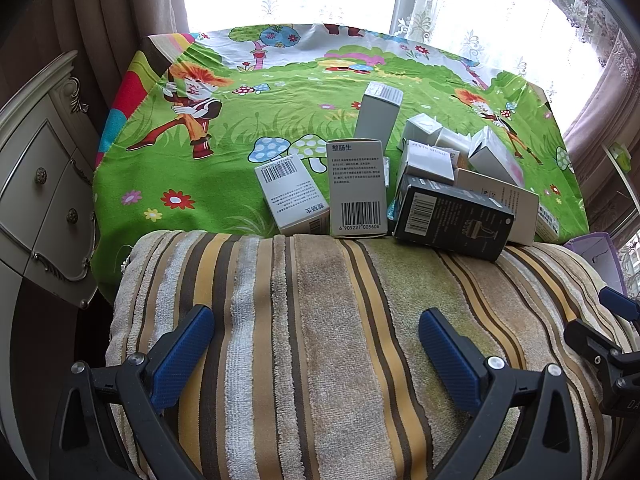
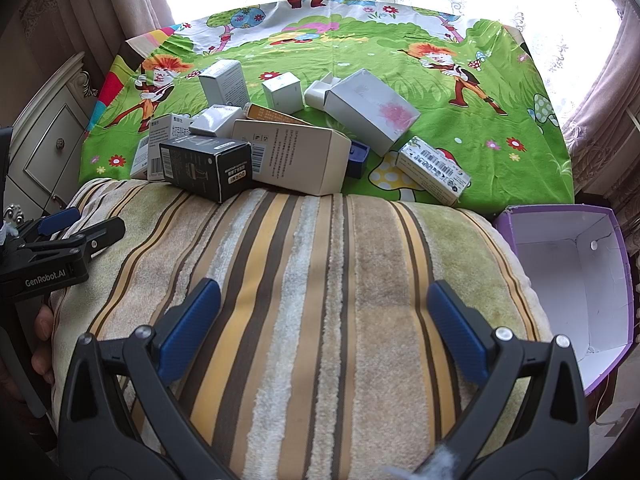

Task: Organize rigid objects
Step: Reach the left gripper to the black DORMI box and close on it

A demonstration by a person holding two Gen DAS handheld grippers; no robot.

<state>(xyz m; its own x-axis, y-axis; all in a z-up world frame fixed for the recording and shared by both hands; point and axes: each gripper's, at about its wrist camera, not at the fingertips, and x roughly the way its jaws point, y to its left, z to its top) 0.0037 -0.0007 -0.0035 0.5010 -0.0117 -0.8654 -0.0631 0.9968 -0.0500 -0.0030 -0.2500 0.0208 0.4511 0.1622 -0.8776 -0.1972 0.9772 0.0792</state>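
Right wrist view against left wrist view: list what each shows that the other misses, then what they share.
Only the right wrist view shows the open purple box's white inside, the small carton on the mushroom print, a dark blue item behind the long white carton, and the left gripper from the side.

Only the left wrist view shows the upright carton's 6905227005606 barcode and both drawer knobs of the white cabinet.

Both show the black carton on the striped towel's edge, the cartoon cloth, and open jaws.
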